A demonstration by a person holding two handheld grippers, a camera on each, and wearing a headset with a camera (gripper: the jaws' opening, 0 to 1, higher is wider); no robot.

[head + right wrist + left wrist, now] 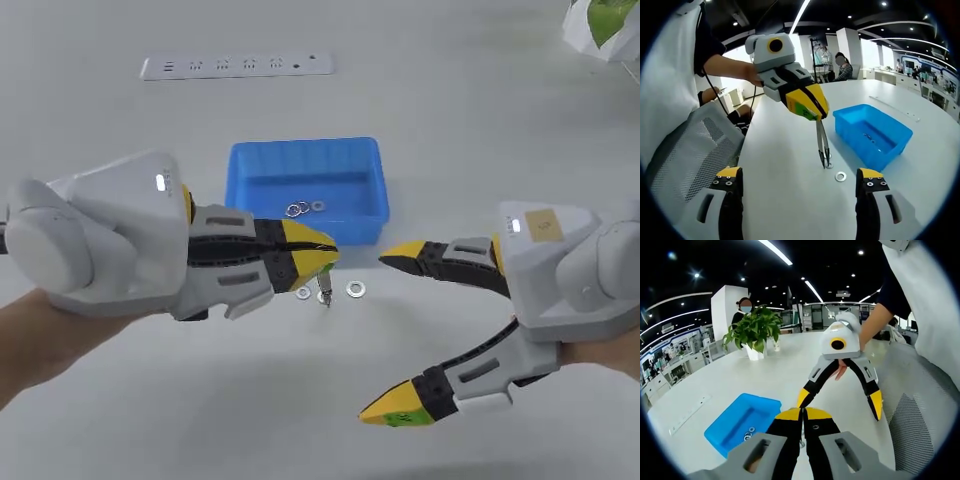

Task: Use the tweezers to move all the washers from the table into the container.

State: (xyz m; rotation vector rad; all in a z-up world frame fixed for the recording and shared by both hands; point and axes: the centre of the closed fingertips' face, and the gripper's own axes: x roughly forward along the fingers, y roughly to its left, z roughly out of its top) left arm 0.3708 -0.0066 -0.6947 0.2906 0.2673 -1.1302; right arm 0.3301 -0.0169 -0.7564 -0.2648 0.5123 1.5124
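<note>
On a white workbench (pixel 450 120), the left gripper (pixel 325 252) has its jaws clamped on a pair of slim metal tweezers (pixel 822 142), which point down with their tips at the tabletop just in front of a blue plastic container (pixel 305 146). The right gripper (pixel 374 334) hovers beside it with jaws spread wide, holding nothing. Two steel washers lie loose on the table, one (pixel 355 289) just right of the tweezer tips and one (pixel 304 292) just left. Whether a third sits under the tips cannot be told. Three more rest inside the container, a touching pair (pixel 297 210) and a single (pixel 317 206). The washers look thin, light, rigid and likely to skid on the smooth surface. The surest hold is probably across the ring, one tip through the hole and the other outside the rim. A white power strip (pixel 235 66) lies well behind.
</note>
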